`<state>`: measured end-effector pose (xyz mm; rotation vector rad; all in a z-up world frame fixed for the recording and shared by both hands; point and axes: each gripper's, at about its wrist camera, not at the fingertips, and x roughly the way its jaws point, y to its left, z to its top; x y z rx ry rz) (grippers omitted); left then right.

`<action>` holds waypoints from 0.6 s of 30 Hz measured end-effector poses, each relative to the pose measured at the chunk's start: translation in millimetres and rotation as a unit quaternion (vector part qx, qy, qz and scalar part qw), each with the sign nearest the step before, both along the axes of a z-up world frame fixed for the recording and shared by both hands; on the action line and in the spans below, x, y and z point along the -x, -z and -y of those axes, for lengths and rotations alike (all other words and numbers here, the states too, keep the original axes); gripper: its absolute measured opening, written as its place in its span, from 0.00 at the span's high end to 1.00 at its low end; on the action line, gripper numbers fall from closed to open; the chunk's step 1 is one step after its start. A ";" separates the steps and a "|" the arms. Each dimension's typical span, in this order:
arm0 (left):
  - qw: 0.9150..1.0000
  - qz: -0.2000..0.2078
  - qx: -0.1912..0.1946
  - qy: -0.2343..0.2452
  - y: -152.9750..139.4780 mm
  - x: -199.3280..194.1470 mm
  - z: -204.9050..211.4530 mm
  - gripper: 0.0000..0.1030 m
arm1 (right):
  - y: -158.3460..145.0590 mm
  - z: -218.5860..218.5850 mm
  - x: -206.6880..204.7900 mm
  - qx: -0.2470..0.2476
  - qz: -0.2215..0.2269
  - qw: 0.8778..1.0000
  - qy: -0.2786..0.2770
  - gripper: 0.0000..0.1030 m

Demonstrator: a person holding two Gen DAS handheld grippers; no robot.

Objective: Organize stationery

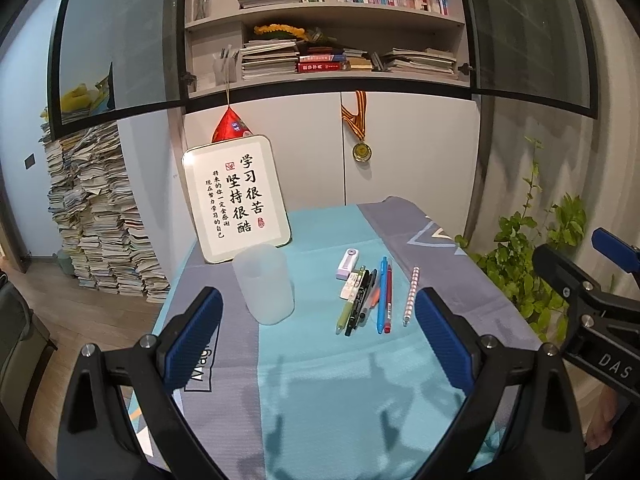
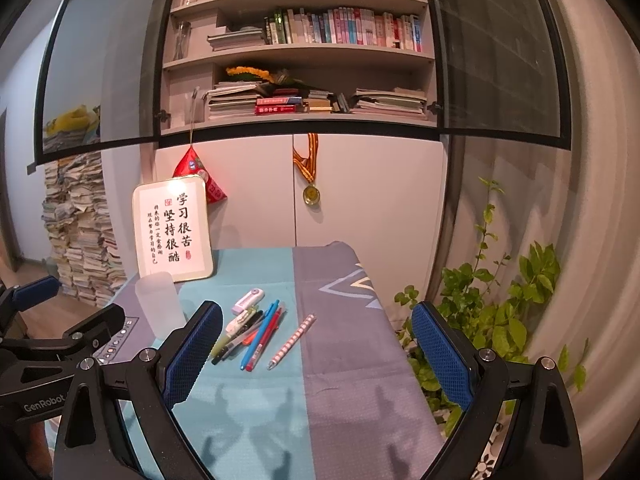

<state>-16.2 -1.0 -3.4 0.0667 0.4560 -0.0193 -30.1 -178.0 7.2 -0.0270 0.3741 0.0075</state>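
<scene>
The loose stationery lies in a row on the teal-and-grey tablecloth point(image 2: 344, 360), ahead of both grippers and touched by neither. Its outermost item is the pink-and-white striped pencil point(image 2: 292, 342), lying apart from the rest, long axis running away from me and leaning slightly right, tip nearest me. Just left of it lie the blue pen point(image 2: 260, 334) and the red pen point(image 2: 266, 340), side by side on a similar axis, then a bundle of green and black pens point(image 1: 356, 300) and two white correction-tape cases point(image 1: 347, 264).

My right gripper point(image 2: 316, 356) is spread wide, holding nothing, and I judge it nearer the pencil. My left gripper point(image 1: 318, 336) is equally spread and empty. The frosted translucent plastic cup point(image 1: 264, 284) stands upright left of the row, the likely destination.
</scene>
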 end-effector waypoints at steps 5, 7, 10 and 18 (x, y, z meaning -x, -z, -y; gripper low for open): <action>1.000 -0.001 -0.001 0.002 0.0 -0.3 0.7 0.06 | 1.2 0.1 0.0 0.000 0.000 1.000 0.000 0.07; 1.000 -0.001 -0.001 0.002 -0.7 -0.2 1.1 0.06 | 1.9 0.1 0.1 0.000 0.000 1.000 0.000 0.07; 1.000 0.003 -0.002 0.002 -1.9 1.1 0.9 0.06 | 2.3 0.1 0.5 -0.001 0.000 1.000 0.001 0.07; 1.000 0.008 -0.005 0.003 -4.1 2.1 -1.2 0.06 | 0.7 0.0 0.2 0.003 0.000 1.000 -0.002 0.07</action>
